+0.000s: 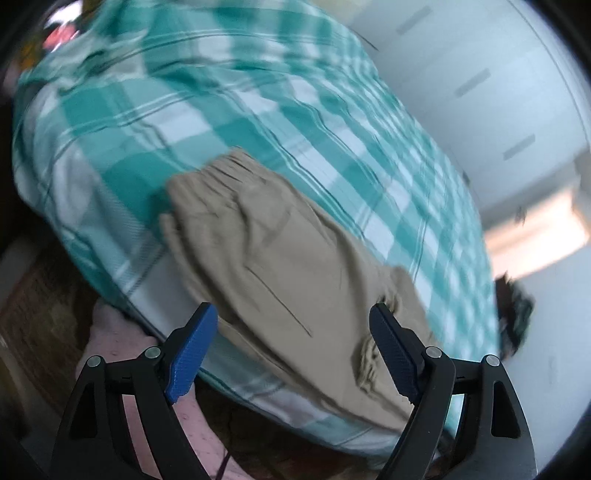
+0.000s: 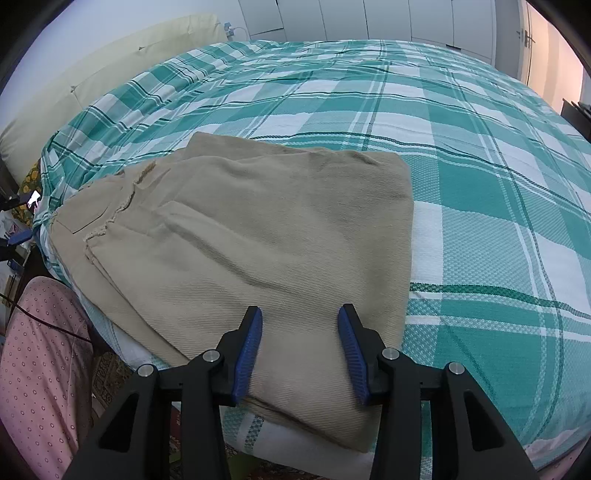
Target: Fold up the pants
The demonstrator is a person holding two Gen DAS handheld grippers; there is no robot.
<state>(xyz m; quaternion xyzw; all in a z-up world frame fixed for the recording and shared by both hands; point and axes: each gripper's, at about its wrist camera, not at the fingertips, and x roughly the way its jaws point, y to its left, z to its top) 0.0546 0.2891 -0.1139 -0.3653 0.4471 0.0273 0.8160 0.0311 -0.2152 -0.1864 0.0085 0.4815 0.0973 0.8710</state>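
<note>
Beige pants (image 2: pixel 266 236) lie folded over on themselves on a bed with a green-and-white checked cover (image 2: pixel 480 177), near its front edge. In the blurred left wrist view the pants (image 1: pixel 280 266) show their gathered waistband at the far end. My left gripper (image 1: pixel 295 314) is open and empty, above the pants' near end. My right gripper (image 2: pixel 300 317) is open and empty, its blue pads just over the near folded edge of the pants.
A cream headboard (image 2: pixel 110 62) stands at the back left, white wardrobe doors (image 2: pixel 369 18) behind the bed. The person's pink dotted trouser leg (image 2: pixel 40 350) is at the lower left by the bed's edge. A patterned rug (image 1: pixel 40 306) covers the floor.
</note>
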